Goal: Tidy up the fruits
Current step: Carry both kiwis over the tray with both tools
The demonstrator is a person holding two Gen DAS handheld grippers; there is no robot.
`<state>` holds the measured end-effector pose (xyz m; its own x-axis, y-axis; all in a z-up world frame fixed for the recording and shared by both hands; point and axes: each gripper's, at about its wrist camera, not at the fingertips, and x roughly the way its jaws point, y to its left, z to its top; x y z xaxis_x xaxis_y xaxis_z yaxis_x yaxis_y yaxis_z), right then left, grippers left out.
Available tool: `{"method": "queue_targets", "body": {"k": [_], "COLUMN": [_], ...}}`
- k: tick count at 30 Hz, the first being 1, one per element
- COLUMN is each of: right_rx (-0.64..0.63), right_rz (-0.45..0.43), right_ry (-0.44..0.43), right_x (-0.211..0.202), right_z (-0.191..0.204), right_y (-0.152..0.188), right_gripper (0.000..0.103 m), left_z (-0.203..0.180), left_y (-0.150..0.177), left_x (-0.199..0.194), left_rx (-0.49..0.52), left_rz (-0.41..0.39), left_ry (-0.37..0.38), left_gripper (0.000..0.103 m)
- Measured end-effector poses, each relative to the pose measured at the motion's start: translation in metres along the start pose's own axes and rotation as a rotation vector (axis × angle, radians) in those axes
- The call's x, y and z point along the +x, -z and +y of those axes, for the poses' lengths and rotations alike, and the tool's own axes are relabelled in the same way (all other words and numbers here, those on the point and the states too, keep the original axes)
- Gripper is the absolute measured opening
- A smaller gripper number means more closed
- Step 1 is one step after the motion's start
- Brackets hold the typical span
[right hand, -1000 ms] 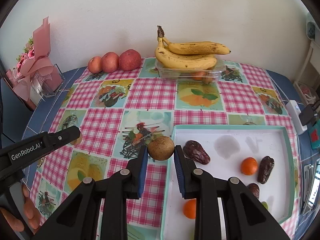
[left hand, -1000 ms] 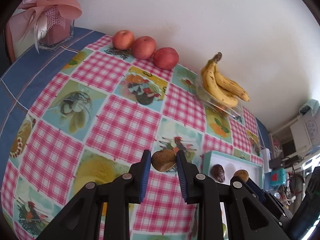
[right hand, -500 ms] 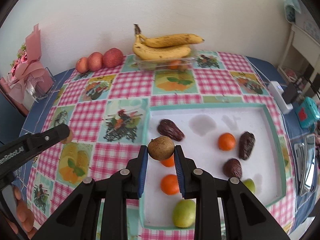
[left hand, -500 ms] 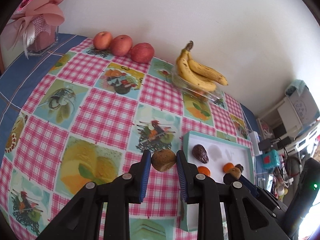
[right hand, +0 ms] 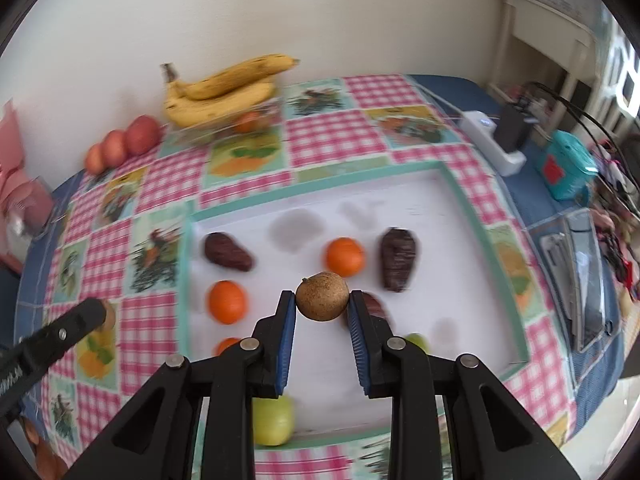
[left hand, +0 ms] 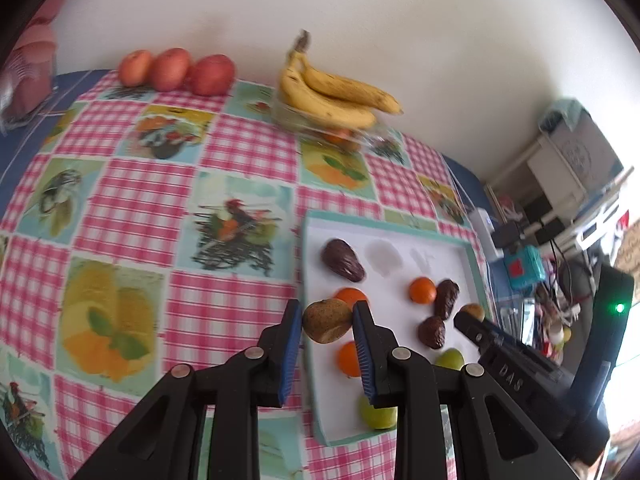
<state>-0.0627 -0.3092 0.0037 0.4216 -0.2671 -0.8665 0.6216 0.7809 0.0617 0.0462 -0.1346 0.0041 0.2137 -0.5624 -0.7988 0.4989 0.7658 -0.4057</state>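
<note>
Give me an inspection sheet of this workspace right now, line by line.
Surface: checked tablecloth, white tray.
Job's things: oranges, dark fruits, green fruits in tray; bananas; apples.
Clutter: pink gift wrap.
Grippers: left hand-held gripper and right hand-held gripper each shut on a brown fruit.
Cables: wires by power strip.
Surroundings: white wall, shelving.
</note>
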Motion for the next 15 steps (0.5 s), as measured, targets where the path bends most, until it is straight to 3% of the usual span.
{"method": "queue_targets", "body": {"k": [15], "right_rx": [0.132], "right_rz": [0.009], "right_ry": [0.053], "right_x": [0.006], "right_z": [-0.063], "right_y": [-0.006], "right_gripper": [0.028], "left_z": [-0.059], "left_y": [0.007], "left_x": [0.055], "left_rx": [0.129], "left_rz": [0.073], "left_ry": [0.055], "left_gripper": [0.028]}}
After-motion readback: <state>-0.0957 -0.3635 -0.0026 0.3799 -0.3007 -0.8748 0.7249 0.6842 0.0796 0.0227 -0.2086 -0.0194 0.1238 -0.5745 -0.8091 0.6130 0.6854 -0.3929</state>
